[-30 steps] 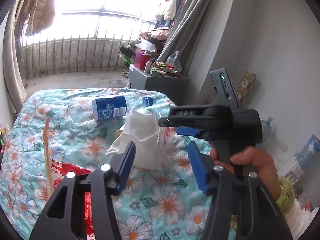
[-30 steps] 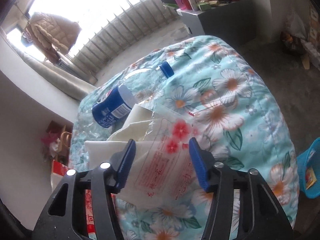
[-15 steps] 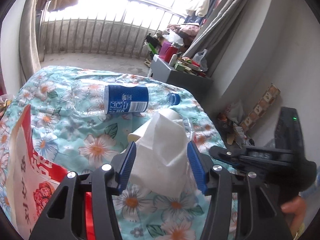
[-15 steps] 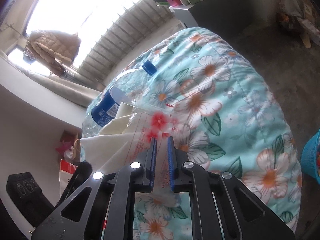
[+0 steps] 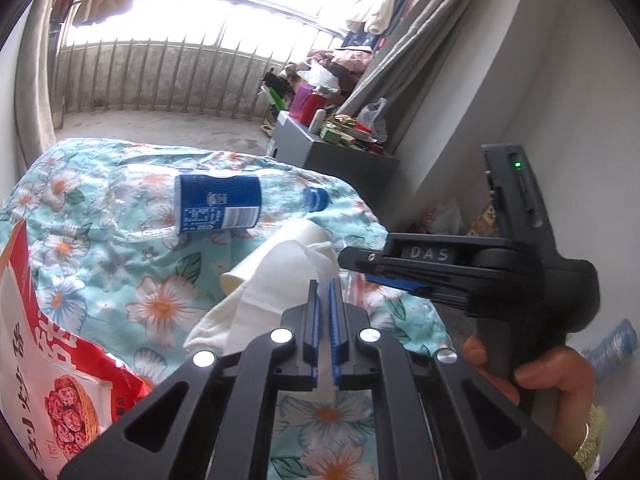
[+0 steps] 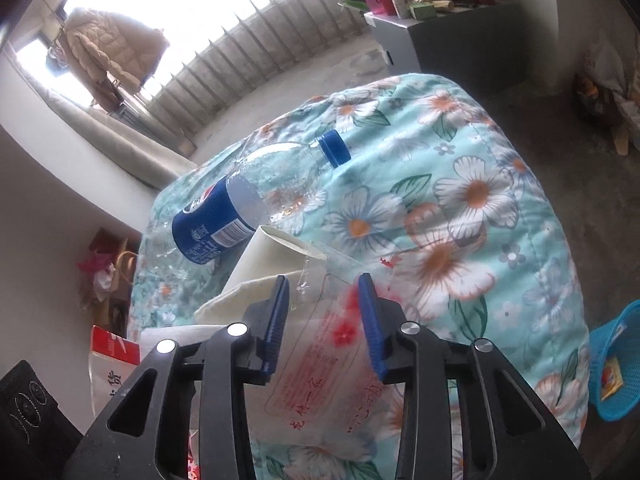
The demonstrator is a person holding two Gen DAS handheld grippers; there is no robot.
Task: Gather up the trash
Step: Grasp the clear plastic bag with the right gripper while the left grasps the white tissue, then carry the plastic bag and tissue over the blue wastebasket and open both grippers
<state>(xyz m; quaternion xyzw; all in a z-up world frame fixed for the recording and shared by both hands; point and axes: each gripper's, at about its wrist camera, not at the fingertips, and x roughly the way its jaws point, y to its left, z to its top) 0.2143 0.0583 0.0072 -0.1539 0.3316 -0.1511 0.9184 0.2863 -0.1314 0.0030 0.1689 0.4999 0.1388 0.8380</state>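
Pinching the white tissue (image 5: 280,280) beside the bottle (image 5: 218,208), your left tool (image 5: 324,316) should lift it; right tool (image 6: 324,320) gapes around the clear bag (image 6: 332,360).

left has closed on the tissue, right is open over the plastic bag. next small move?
Probably lift the left gripper slightly to check the grip: its jaws are pinched on the white tissue, which lies on the floral cover against the paper cup. The right gripper is open around the clear plastic bag, so closing there can wait.
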